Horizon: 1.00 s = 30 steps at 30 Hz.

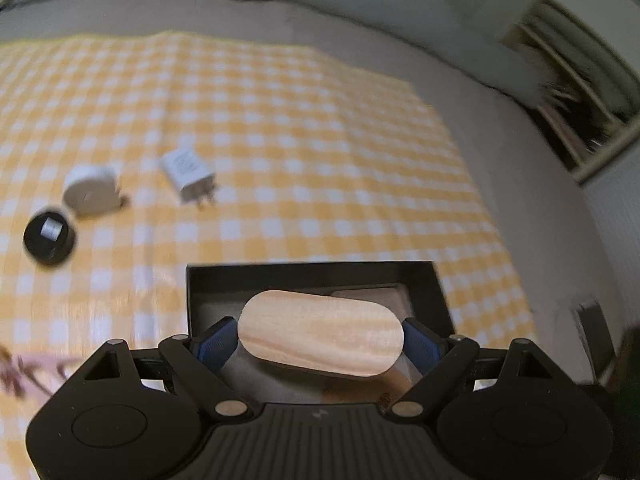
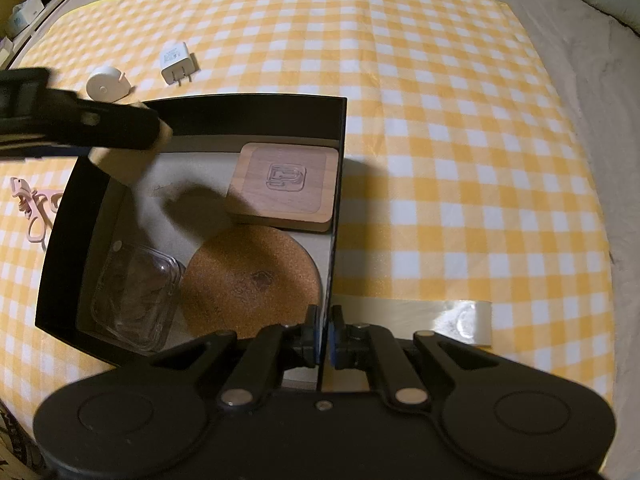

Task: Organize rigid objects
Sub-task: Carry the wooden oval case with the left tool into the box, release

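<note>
My left gripper is shut on an oval wooden block, its blue pads pressing on the block's two ends. It holds the block above the black box. In the right wrist view the same block hangs over the box's far left corner under the left gripper. My right gripper is shut on the box's right wall. Inside the box lie a square wooden coaster, a round cork coaster and a clear plastic case.
On the yellow checked cloth beyond the box lie a white charger plug, a white round case and a black round object. Pink scissors lie left of the box. A strip of tape sits at its right.
</note>
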### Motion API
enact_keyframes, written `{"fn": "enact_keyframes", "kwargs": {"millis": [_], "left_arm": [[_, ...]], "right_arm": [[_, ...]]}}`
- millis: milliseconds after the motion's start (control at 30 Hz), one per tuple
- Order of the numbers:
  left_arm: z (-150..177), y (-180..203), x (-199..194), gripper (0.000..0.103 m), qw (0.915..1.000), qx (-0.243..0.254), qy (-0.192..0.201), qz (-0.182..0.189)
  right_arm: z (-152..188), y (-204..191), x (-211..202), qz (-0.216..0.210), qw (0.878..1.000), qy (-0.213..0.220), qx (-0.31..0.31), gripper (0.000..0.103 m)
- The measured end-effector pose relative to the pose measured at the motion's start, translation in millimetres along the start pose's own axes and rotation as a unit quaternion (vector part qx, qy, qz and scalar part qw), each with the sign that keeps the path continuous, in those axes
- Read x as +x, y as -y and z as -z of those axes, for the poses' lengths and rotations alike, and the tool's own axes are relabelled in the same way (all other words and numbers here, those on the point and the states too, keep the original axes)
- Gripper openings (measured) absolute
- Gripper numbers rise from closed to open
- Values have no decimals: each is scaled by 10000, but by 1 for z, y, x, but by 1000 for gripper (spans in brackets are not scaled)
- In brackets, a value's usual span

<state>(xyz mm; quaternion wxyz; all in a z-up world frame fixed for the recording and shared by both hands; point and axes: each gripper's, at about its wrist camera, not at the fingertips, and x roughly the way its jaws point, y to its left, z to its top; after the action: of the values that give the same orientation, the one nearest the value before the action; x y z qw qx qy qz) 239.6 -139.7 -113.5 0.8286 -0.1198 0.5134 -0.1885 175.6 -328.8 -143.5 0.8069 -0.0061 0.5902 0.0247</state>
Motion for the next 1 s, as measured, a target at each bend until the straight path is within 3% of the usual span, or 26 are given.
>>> {"fn": "enact_keyframes", "kwargs": {"millis": [133,233,467,633,700,1000], "left_arm": [[3,-1,20,88,9979,-418,-42,-492],[4,8,26,88,9966,-343,122,-740],[4,13,43,89,9921,-466,110,-1160],[4,16,46,90,9912,-397,110,-1261],[4,16,45,94,9911,-371,96,-1275],[3,16,42,96,9930,-285,30,-1146]], "right_arm": [[0,0,0,-14,10000,5,4,5],[-1,-1,1,6,10000,4,-14,5],[-3,-2,0,0,10000,9,-38,5],[-3,-2,-1,-4,10000,16,-68,5],[-1,-1,-2,-12,10000,18,-70,5],[1,-1,-3,-9,10000,22,-82,5]]}}
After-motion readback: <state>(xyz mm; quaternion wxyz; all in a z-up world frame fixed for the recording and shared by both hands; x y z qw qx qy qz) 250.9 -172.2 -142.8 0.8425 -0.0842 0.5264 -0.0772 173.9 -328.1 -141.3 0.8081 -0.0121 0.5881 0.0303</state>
